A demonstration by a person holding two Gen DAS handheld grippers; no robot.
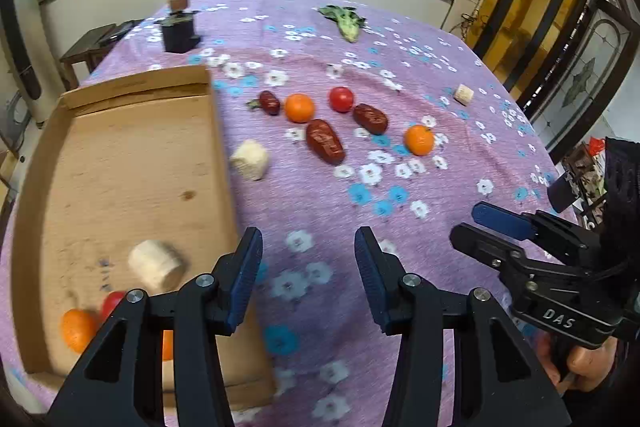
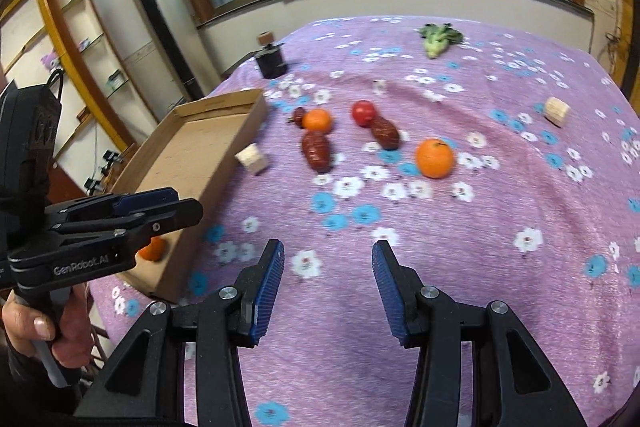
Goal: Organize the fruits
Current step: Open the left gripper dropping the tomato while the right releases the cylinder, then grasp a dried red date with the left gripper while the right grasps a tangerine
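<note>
Two oranges [image 2: 434,158] beyond right claw [image 2: 328,267]

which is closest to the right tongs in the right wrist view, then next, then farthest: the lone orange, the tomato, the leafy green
1. The lone orange, just ahead of the right tongs and slightly to the right on the cloth.
2. The tomato, farther back near the middle, touching a red date.
3. The leafy green, at the far end of the table near the window wall.
</note>
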